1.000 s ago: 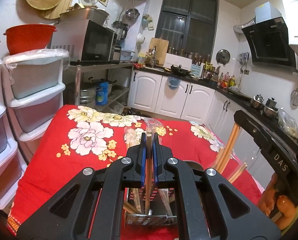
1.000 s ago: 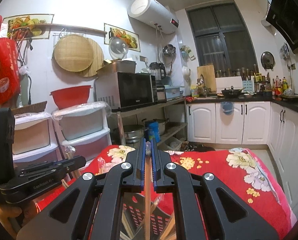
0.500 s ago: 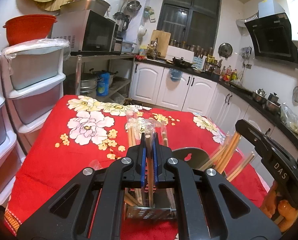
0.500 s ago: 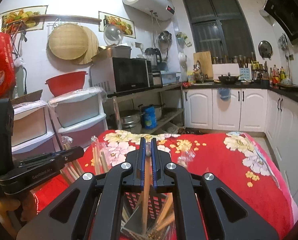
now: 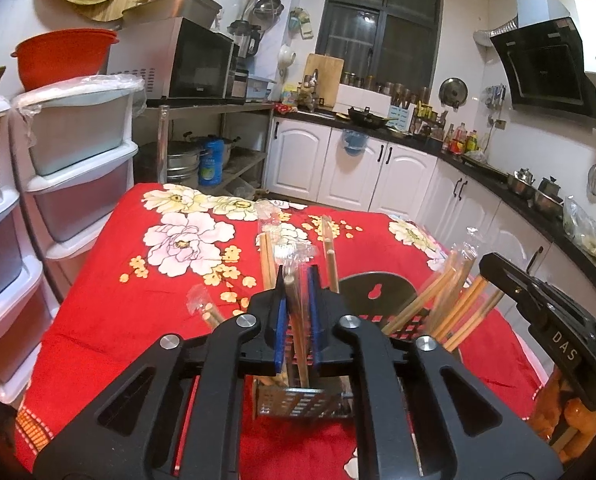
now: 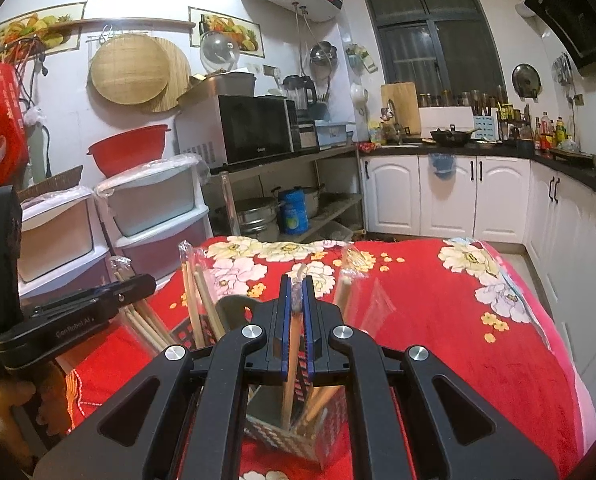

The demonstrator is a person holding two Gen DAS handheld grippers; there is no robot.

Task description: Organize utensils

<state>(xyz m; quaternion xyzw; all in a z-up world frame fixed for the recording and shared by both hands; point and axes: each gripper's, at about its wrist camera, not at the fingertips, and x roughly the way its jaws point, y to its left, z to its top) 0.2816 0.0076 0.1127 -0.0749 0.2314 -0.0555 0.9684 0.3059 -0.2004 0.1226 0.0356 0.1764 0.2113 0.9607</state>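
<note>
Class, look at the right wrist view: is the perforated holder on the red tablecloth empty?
No: several wooden chopsticks stand in the holder, some in clear wrappers.

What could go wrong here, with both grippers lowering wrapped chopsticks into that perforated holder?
1. The left gripper is opening around its wrapped chopsticks; they could drop crooked or catch on the holder rim.
2. The right gripper grips its chopsticks beside crowded, splayed ones; the wrappers may snag.
3. The light holder could tip on the soft red cloth.
</note>
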